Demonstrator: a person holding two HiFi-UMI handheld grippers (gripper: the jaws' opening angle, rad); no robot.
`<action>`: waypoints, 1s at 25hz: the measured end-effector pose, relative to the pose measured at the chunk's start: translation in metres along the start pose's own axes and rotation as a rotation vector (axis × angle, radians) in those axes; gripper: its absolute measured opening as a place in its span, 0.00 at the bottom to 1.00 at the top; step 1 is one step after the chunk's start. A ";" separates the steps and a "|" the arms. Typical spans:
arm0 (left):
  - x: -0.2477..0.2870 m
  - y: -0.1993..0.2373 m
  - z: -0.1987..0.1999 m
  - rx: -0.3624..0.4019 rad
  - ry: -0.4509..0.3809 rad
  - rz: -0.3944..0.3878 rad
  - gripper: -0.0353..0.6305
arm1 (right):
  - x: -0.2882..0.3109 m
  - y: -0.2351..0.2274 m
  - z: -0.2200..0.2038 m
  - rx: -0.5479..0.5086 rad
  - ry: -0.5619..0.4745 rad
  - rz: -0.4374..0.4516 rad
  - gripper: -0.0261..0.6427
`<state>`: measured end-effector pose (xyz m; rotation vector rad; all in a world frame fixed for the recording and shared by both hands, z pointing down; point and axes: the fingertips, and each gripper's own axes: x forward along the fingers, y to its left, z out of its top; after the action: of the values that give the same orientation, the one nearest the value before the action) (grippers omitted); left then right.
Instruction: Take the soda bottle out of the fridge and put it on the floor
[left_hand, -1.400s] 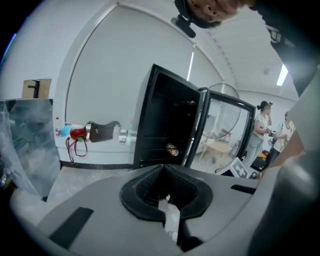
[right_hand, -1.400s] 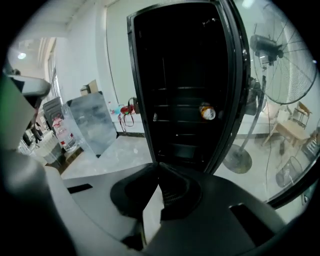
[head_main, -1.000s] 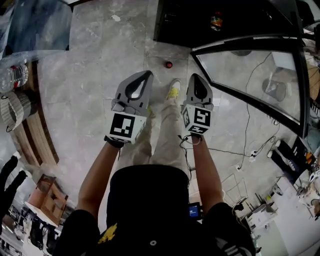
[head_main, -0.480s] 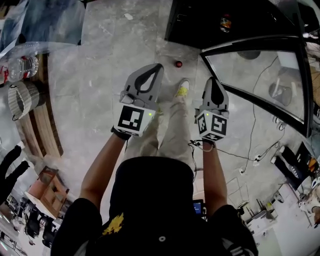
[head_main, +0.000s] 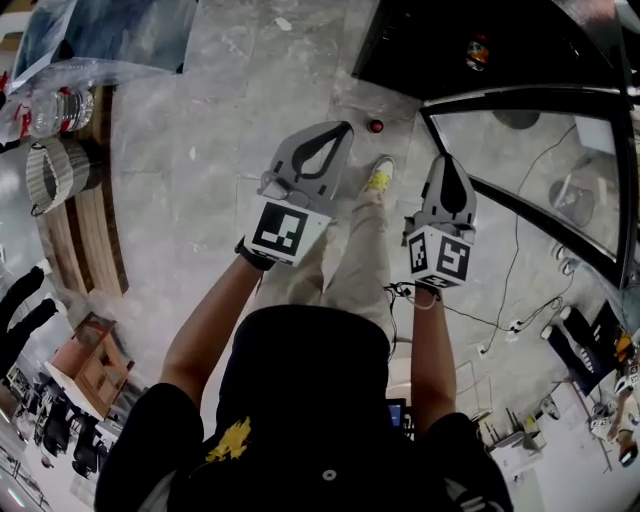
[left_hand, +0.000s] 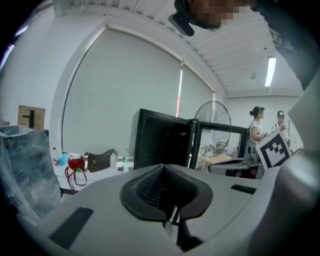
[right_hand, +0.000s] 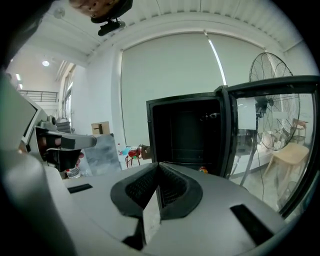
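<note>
The black fridge (head_main: 440, 45) stands open at the top right of the head view, its glass door (head_main: 530, 170) swung out to the right. A small coloured soda bottle (head_main: 478, 52) sits inside it. In front of the person, both grippers are held above the floor and point toward the fridge. My left gripper (head_main: 343, 128) is shut and holds nothing. My right gripper (head_main: 447, 163) is also shut and empty. The left gripper view shows that gripper's jaws (left_hand: 164, 170) closed before the fridge (left_hand: 162, 142). In the right gripper view the closed jaws (right_hand: 158, 166) face the dark fridge interior (right_hand: 185, 135).
A small red thing (head_main: 376, 126) lies on the floor by the fridge. Water bottles (head_main: 60, 110), a woven basket (head_main: 60, 175) and a wooden pallet (head_main: 90, 240) stand at the left. Cables (head_main: 520, 320) cross the floor at the right. A fan (right_hand: 272, 70) and people (left_hand: 256, 127) are behind.
Both grippers have risen and shifted to the right in the head view, nearer the fridge. Both have stayed shut and empty.
</note>
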<state>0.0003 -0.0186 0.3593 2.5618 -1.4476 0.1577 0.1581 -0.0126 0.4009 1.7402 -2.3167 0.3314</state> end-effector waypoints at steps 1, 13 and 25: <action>-0.001 0.001 0.001 -0.004 -0.003 0.001 0.08 | 0.000 0.003 0.001 -0.002 -0.004 0.004 0.03; 0.001 -0.016 -0.010 0.042 0.031 -0.057 0.08 | -0.001 0.003 0.003 -0.030 -0.006 0.014 0.03; -0.007 -0.013 -0.009 0.036 0.026 -0.039 0.08 | -0.006 0.010 0.016 -0.061 -0.024 0.035 0.03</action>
<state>0.0081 -0.0037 0.3655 2.6042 -1.3970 0.2121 0.1497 -0.0099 0.3832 1.6860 -2.3509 0.2443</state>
